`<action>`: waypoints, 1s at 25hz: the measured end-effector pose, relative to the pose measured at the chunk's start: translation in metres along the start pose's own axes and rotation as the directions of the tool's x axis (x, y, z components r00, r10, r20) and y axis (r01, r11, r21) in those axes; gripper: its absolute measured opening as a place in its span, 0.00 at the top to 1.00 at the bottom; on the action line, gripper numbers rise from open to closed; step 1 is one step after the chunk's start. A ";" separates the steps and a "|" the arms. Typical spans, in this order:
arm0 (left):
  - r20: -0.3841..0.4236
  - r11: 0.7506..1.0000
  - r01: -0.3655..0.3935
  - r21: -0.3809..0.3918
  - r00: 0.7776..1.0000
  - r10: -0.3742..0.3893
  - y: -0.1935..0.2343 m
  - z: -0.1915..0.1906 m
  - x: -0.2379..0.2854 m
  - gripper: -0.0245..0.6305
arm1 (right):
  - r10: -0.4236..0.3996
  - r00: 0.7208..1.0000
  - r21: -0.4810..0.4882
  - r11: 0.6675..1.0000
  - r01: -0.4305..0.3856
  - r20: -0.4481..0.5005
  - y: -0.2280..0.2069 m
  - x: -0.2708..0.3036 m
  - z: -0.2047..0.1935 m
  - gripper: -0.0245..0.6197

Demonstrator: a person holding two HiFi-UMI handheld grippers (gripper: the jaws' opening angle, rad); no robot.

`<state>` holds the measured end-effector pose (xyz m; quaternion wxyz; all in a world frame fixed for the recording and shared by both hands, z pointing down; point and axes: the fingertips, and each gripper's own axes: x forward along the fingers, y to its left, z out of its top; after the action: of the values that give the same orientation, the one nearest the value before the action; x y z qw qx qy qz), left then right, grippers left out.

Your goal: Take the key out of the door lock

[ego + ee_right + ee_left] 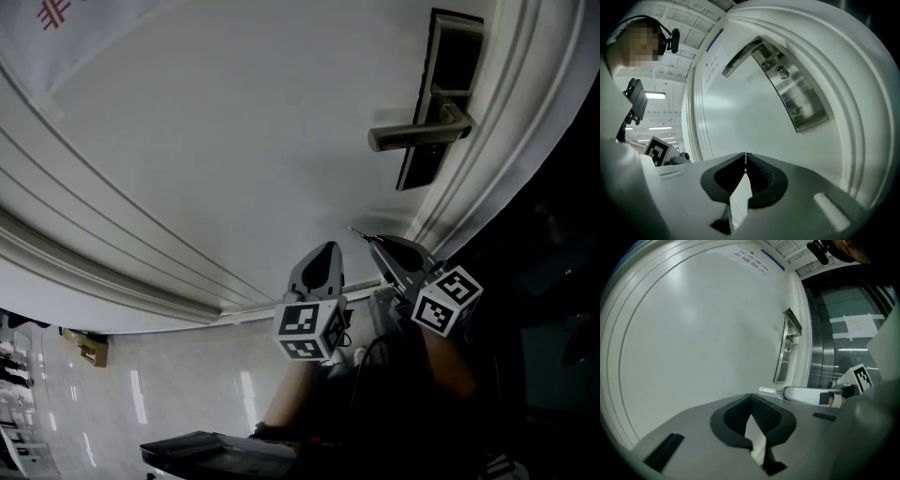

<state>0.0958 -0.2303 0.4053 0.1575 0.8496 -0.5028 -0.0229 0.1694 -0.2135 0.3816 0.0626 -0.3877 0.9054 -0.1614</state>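
Below the lock plate (pixel 439 94), the right hand-held gripper (pixel 373 240) pinches the key (pixel 767 391) in closed jaws, blade poking past the tips, clear of the door (pixel 234 141). The keyhole (pixel 782 71) looks empty, so removal seems done. The left hand-held gripper (pixel 325 249) hangs beside it, jaws together on nothing.

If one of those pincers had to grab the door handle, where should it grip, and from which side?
Probably the handle's straight bar, near its free end, away from the lock plate. Come straight at the door's face, jaws closing across the bar: it is slim, straight and stands clear of the door.
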 end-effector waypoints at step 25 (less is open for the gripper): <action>0.003 1.000 -0.011 -0.017 1.000 0.011 0.002 0.001 0.001 0.96 | -0.044 0.999 -0.074 0.996 0.042 -0.022 0.004 0.008 0.001 0.95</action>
<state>0.0941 -0.2324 0.4049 0.1639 0.8455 -0.5074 -0.0276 0.1617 -0.2167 0.3796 0.0343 -0.4072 0.9028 -0.1339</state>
